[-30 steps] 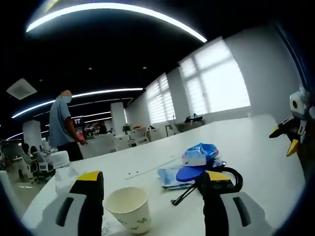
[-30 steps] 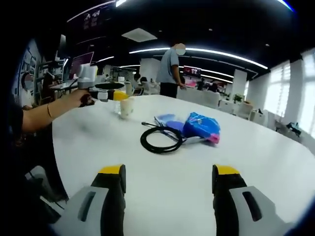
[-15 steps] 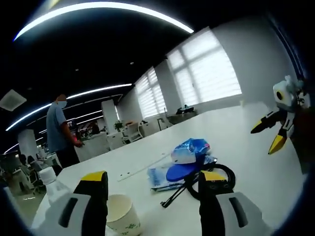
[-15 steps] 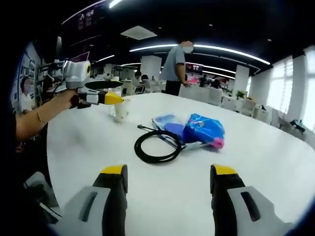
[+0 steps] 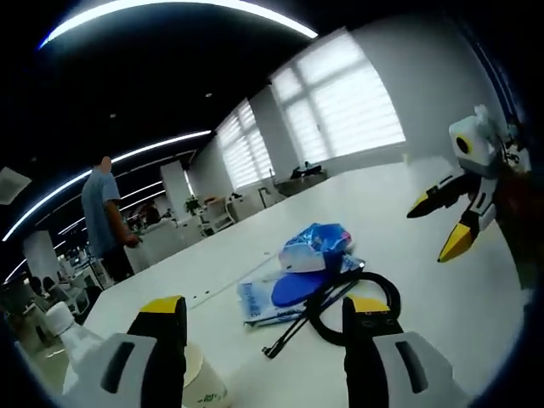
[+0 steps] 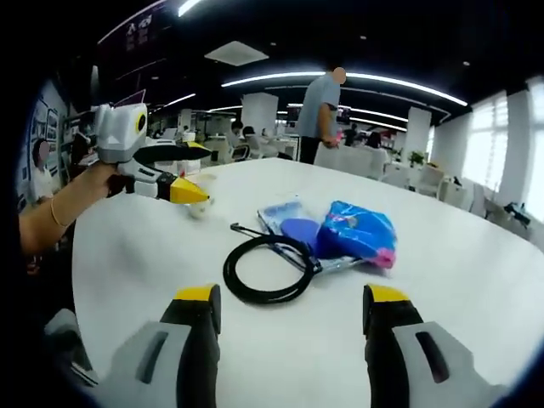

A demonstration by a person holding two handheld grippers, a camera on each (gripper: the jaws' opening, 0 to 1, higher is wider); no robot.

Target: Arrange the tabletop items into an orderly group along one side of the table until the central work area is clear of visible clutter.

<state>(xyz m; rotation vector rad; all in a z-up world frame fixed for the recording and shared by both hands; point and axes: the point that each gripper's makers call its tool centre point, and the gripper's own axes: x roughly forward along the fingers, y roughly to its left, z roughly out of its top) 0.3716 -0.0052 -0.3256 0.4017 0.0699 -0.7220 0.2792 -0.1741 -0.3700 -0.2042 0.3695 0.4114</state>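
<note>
A black cable coil (image 6: 268, 268) lies in the middle of the white table (image 6: 476, 280), a short way ahead of my right gripper (image 6: 291, 296), whose jaws stand open and hold nothing. Behind the coil are a flat blue packet (image 6: 293, 225) and a crumpled blue bag (image 6: 357, 229). In the left gripper view the coil (image 5: 353, 297), packet (image 5: 272, 297) and bag (image 5: 314, 246) lie ahead of my open left gripper (image 5: 263, 306). A paper cup (image 5: 200, 387) sits low by its left jaw. The left gripper (image 6: 202, 174) hovers open over the cup (image 6: 200, 206).
A clear water bottle (image 5: 64, 327) stands at the table's left end. The right gripper (image 5: 433, 229) hangs open above the table at the right. A person (image 6: 323, 110) stands beyond the far edge, with desks and chairs behind. Bare tabletop (image 5: 442, 314) stretches toward the windows.
My right gripper has come closer to the cable coil. The left gripper has swung toward the items, so the cup has dropped low in its view and the bottle sits at the edge.
</note>
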